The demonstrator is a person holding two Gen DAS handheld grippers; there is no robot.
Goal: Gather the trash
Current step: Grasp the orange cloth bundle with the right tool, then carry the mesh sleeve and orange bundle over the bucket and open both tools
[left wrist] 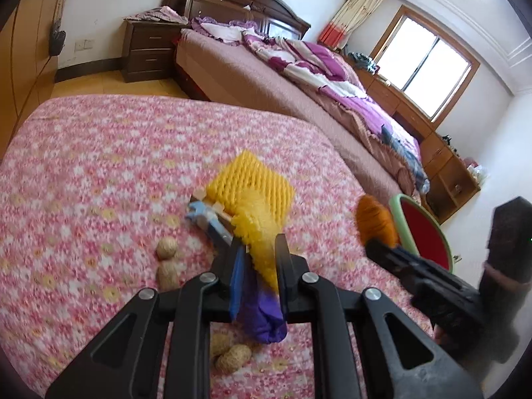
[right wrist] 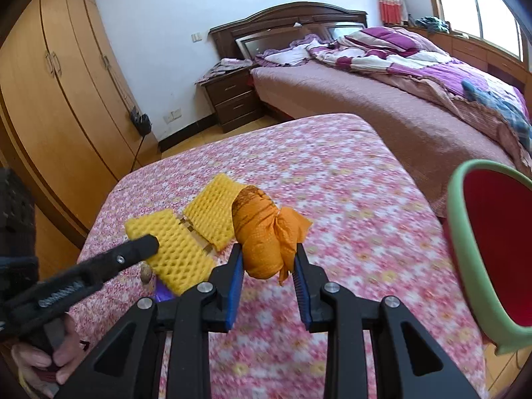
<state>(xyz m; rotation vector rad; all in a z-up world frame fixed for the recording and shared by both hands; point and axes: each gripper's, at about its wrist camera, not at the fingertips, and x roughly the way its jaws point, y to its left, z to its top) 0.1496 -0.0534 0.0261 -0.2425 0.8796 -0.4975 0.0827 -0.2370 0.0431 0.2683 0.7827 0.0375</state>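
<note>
Left gripper: my left gripper (left wrist: 257,249) is clenched on a yellow foam net (left wrist: 256,236) wrapped round something purple; the net sits squarely between the two fingers and sticks out past their tips, and the purple end hangs below the jaws.

Right gripper: my right gripper (right wrist: 267,256) grips an orange wad (right wrist: 262,232). The wad is pinched between the blue pads and bulges above and ahead of the fingertips, lifted clear of the cloth.

Second foam net: another yellow foam net (left wrist: 254,179) lies flat on the pink floral cloth (left wrist: 99,166), just beyond my left fingertips. In the right wrist view it lies to the left of the orange wad.

Blue scrap: a blue and white piece (left wrist: 207,221) lies on the cloth, touching the near left edge of the flat net, just left of my left fingers. I cannot tell what it is.

Peanuts: peanut shells (left wrist: 166,259) lie on the cloth to the left of the left gripper, and more of them (left wrist: 232,355) under its frame.

Bin: a red bin with a green rim (right wrist: 465,232) stands off the right edge of the cloth, to the right of my right gripper, mouth tilted towards the camera.

Hand: a hand (right wrist: 43,359) wraps the left gripper's handle at the lower left of the right wrist view.
</note>
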